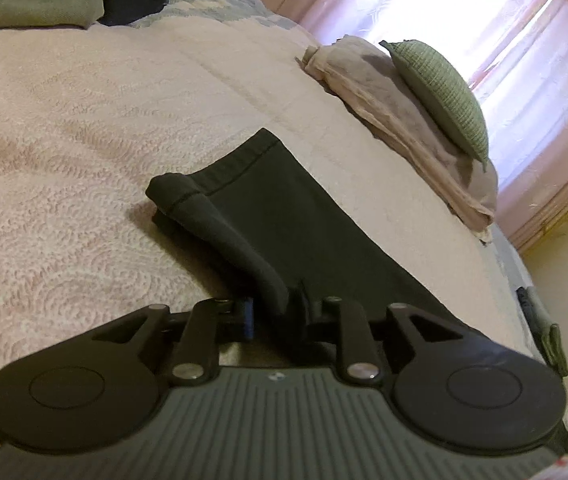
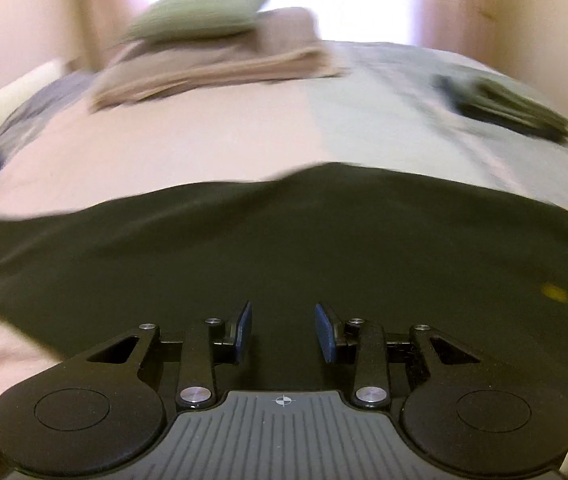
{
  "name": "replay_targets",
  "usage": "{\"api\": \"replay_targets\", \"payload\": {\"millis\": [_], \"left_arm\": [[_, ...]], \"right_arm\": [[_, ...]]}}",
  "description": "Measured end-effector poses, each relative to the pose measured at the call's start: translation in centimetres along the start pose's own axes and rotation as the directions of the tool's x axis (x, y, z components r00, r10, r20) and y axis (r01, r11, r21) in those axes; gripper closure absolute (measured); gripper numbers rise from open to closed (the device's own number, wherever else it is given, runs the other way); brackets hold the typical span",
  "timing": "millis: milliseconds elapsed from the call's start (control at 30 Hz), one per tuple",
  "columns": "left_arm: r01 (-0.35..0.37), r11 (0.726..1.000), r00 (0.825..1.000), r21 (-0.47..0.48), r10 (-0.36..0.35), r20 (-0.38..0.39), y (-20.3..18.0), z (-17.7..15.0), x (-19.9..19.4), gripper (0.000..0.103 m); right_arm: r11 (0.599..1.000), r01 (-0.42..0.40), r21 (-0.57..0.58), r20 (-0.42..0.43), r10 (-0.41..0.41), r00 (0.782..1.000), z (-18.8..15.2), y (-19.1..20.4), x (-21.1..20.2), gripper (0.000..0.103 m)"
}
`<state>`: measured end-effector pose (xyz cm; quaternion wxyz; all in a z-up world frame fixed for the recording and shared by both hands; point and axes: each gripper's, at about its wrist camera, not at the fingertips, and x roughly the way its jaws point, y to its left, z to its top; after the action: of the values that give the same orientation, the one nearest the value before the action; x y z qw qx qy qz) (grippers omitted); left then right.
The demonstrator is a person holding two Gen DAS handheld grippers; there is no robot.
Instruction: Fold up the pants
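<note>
Pinching dark pants (image 1: 284, 240) w/ left gripper (image 1: 275, 312), right gripper (image 2: 283, 332) open above.

Both black two-finger grippers, left (image 1: 275, 314) and right (image 2: 283, 332): blue pads, silver screws, round discs, ribbed grey base.

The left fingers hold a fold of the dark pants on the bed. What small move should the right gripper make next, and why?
Probably lower the right gripper onto the pants and close on the cloth. Its fingers stand open and empty above the flat fabric, while the left gripper already pinches a raised fold of the same pants. A second grip seems needed to carry the fold over evenly.
</note>
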<state>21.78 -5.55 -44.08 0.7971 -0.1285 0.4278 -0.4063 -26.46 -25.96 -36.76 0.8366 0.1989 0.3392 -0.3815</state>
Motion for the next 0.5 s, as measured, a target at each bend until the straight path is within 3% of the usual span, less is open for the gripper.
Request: {"api": "replay_targets", "payload": {"millis": [67,133,267,500], "left_arm": [[-0.001,1.000,1.000,0.013,0.001,0.006,-0.2,-0.1,-0.1,0.083],[0.002,1.000,1.000,0.017,-0.002,0.002,-0.1,0.0,-0.1,0.082],[0.023,0.999,1.000,0.034,-0.023,-0.018,0.1,0.4,0.0,0.082],[0.051,0.999,0.999,0.010,-0.051,0.003,0.9,0.2,0.7,0.080]], "right_arm": [[0.996,-0.067,-0.067,-0.046,0.064,0.997,0.2,4.5,2.0,0.071],[0.992,-0.081,-0.097,-0.065,0.074,0.995,0.3,8.7,3.6,0.071],[0.983,-0.093,-0.156,-0.015,0.091,0.996,0.7,14.7,4.6,0.071],[0.971,-0.012,-0.241,0.005,0.013,1.000,-1.9,18.8,7.9,0.071]]}}
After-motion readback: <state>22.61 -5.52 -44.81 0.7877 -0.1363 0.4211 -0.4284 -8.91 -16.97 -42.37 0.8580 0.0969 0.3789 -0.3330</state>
